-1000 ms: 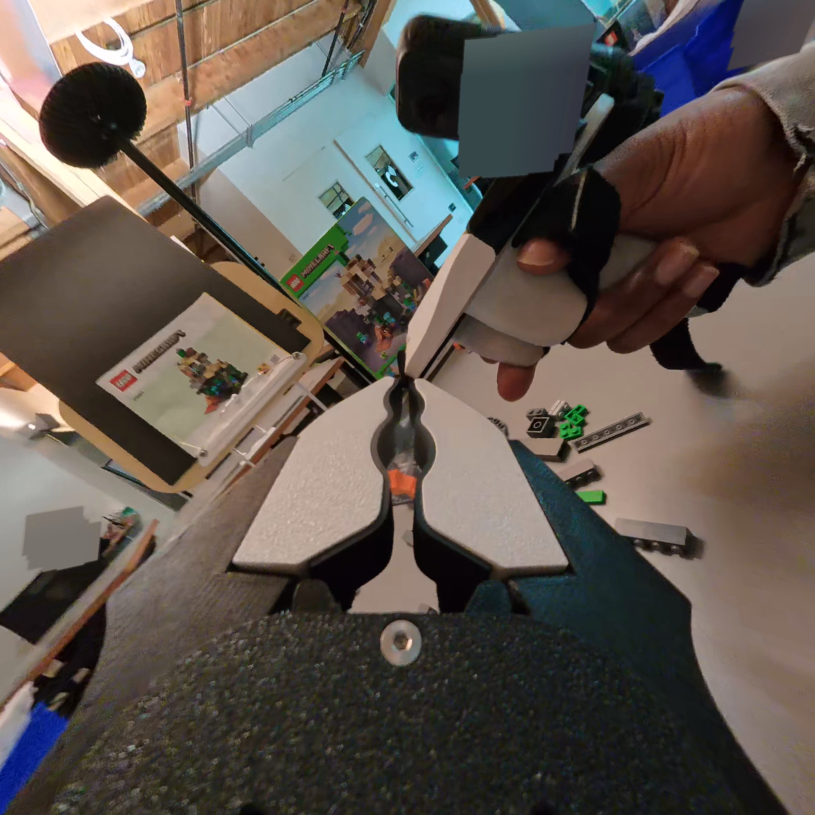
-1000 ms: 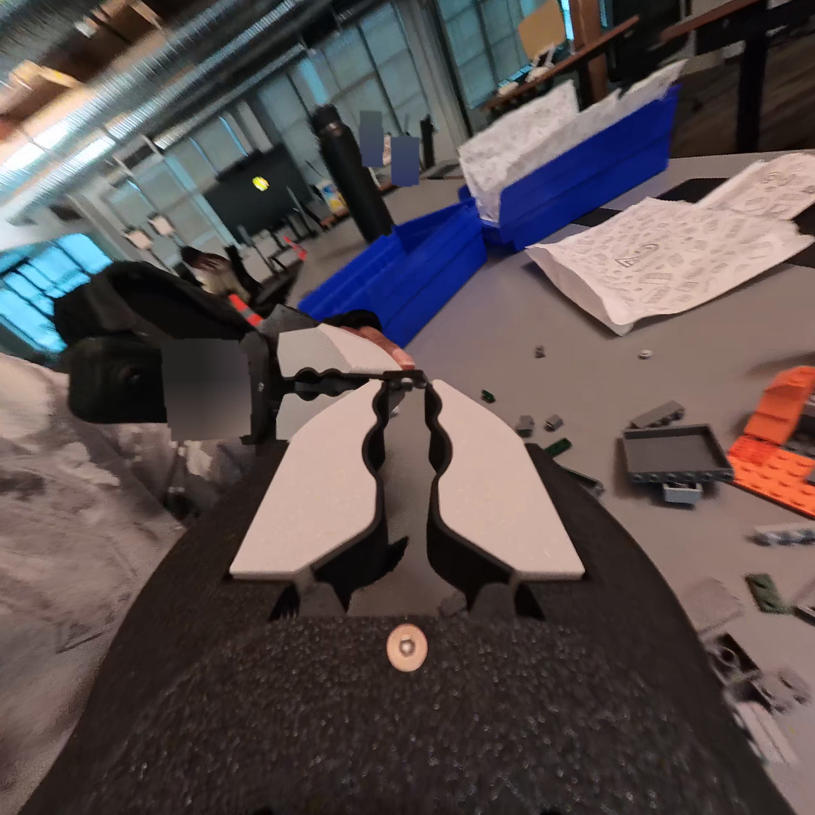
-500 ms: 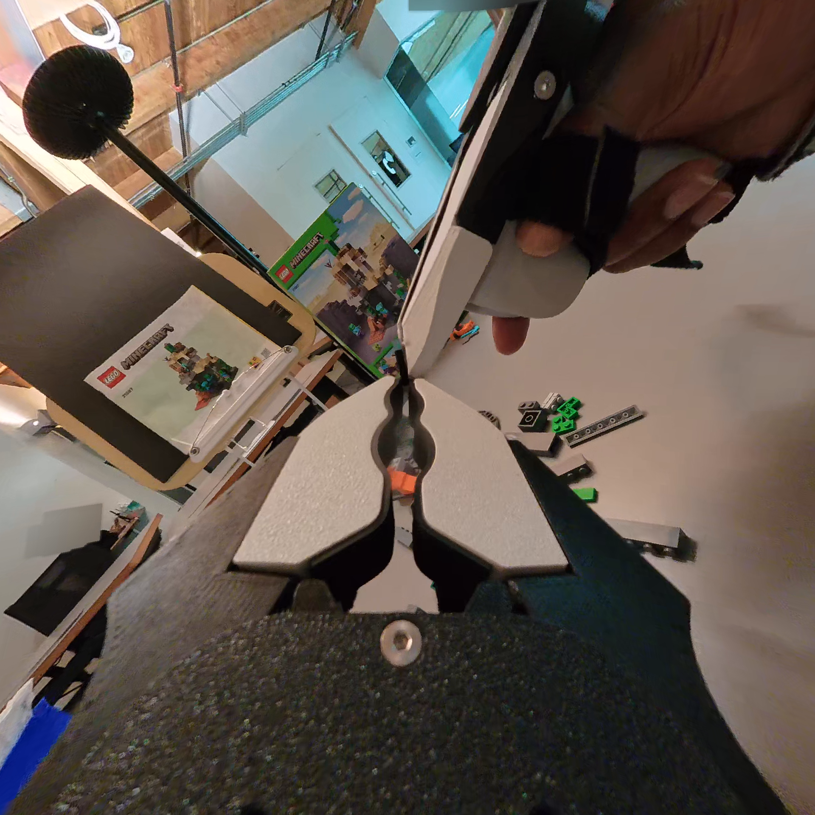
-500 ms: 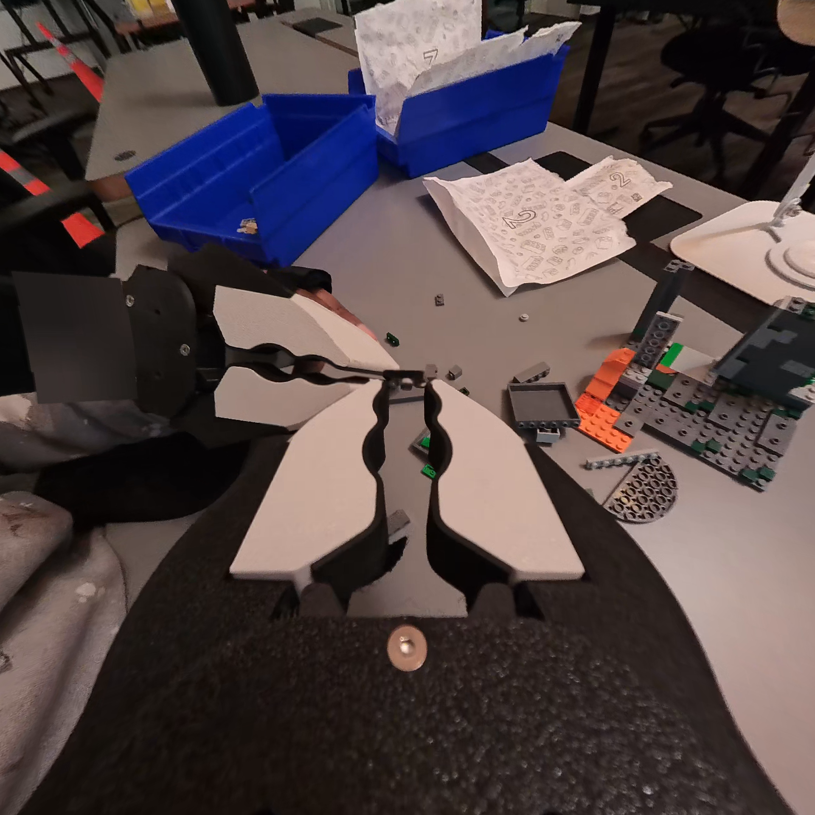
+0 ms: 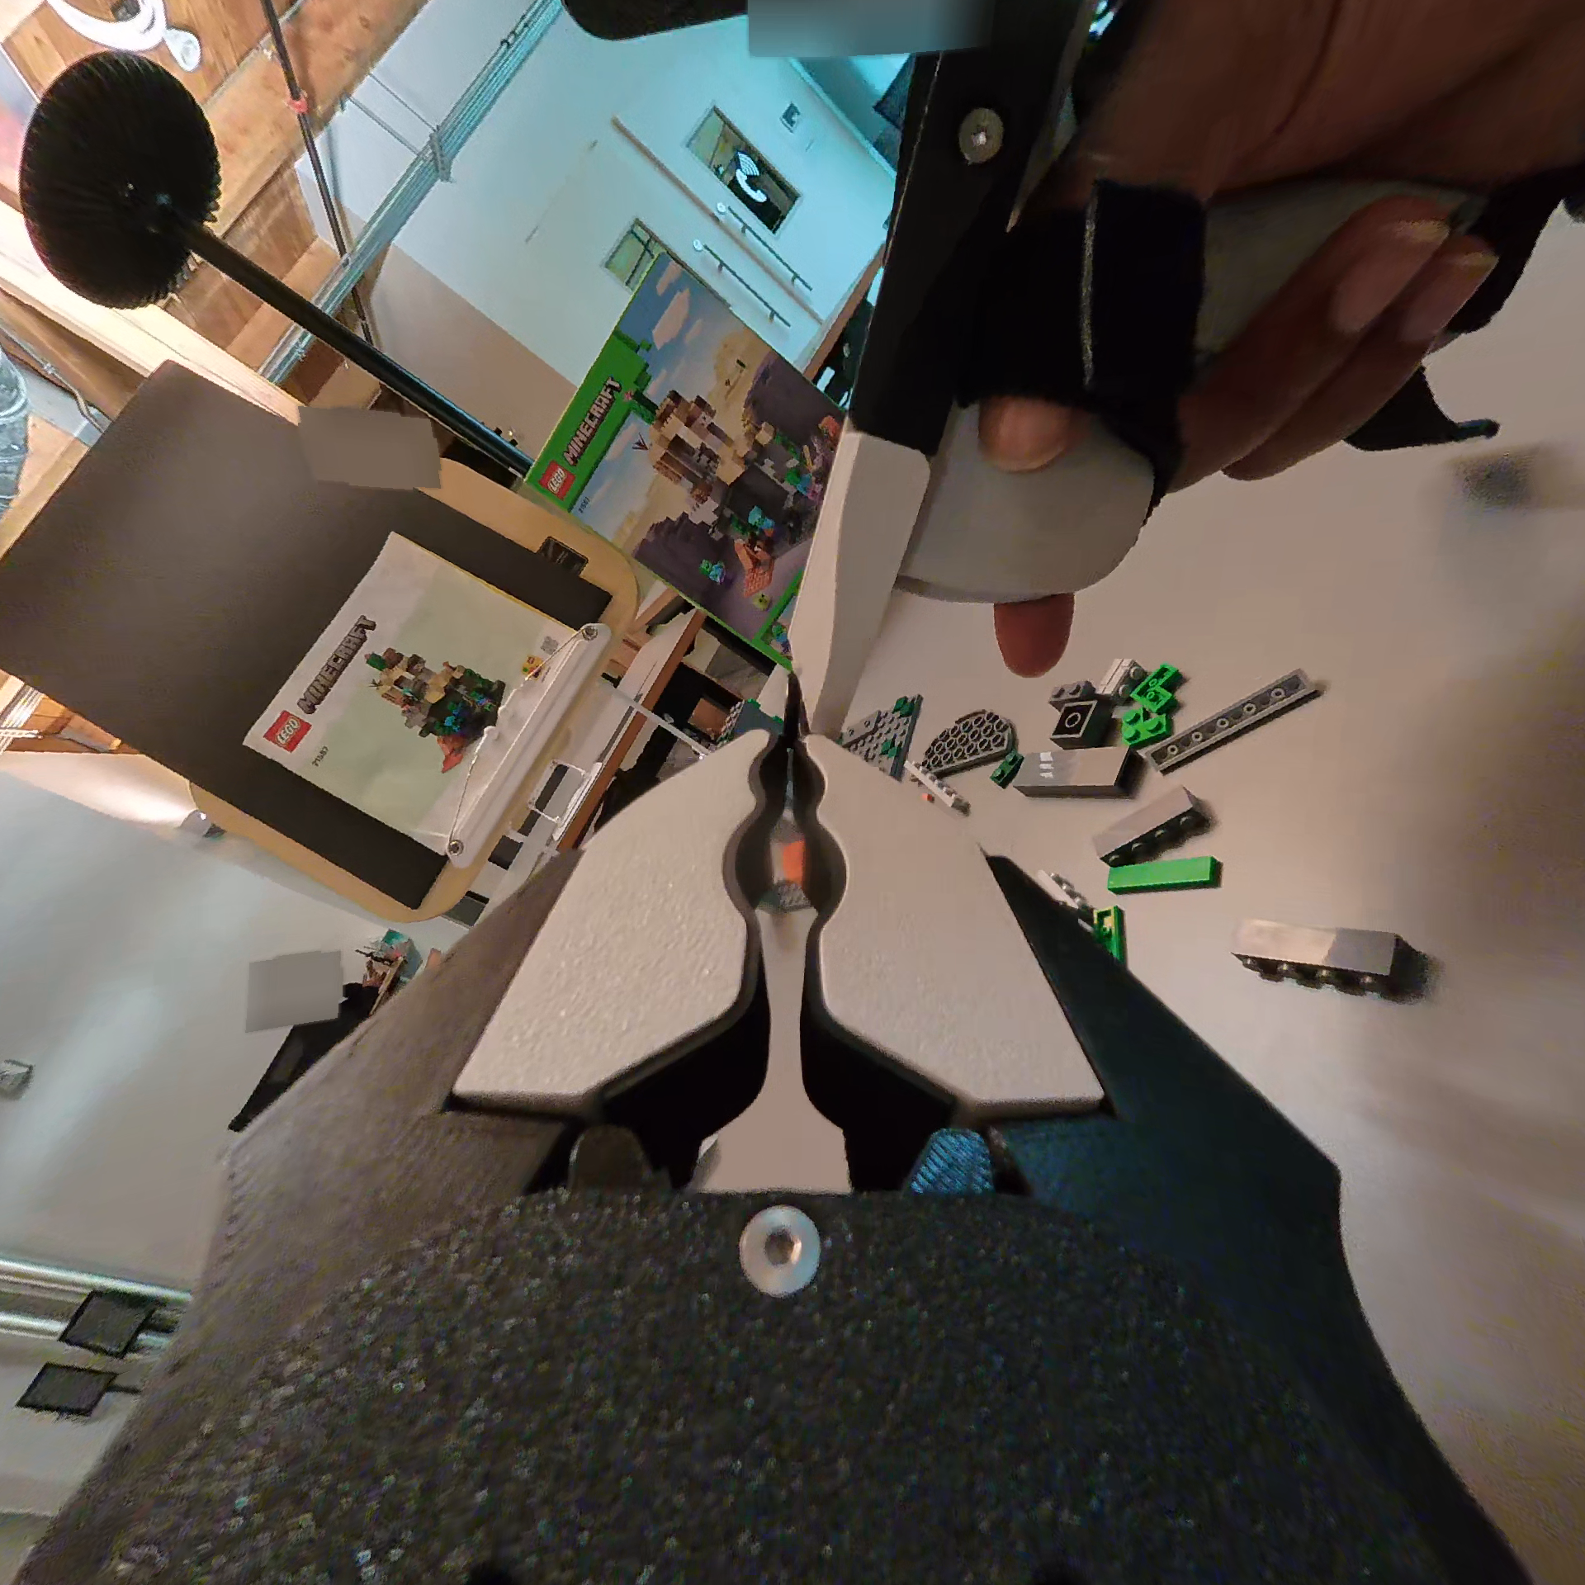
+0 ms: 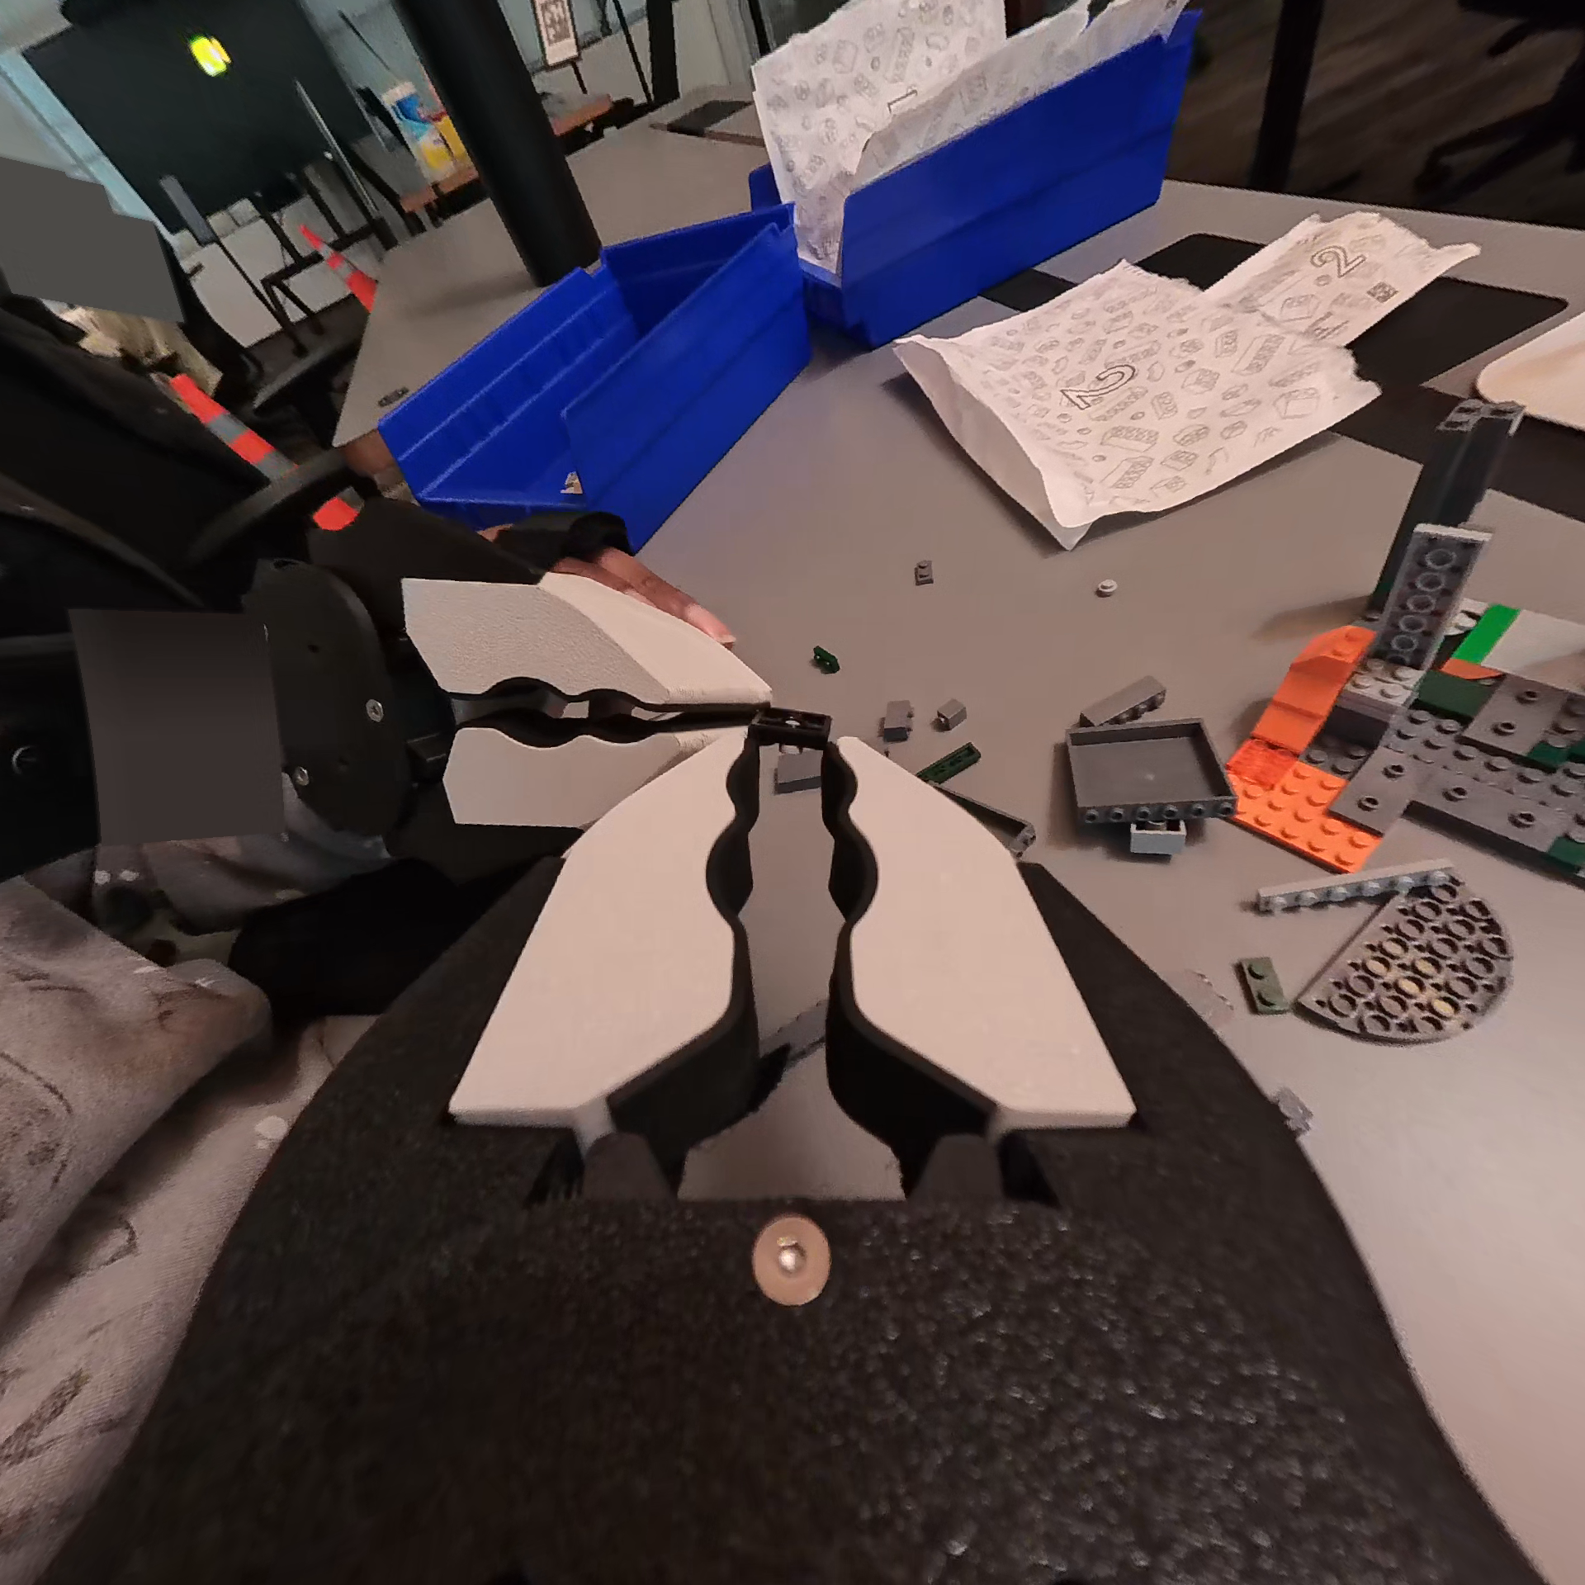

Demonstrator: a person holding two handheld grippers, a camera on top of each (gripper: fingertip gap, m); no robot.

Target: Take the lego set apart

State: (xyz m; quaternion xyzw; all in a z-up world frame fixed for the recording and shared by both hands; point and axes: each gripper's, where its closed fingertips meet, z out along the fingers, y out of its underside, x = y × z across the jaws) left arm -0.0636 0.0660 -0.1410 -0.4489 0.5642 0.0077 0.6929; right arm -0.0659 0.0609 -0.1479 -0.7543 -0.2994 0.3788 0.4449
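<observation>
Both tongs grip one small black square plate above the grey desk: left tongs clenched on its edge, right tongs pinching its sides. Loose grey and green bricks, part-built set at right. Printed set box, booklet behind.

Two blue bins (one holding paper), two printed paper bags, one half-round plate.

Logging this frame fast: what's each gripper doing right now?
Left gripper: shut on the small black piece.
Right gripper: shut on the same small black piece's sides.
</observation>
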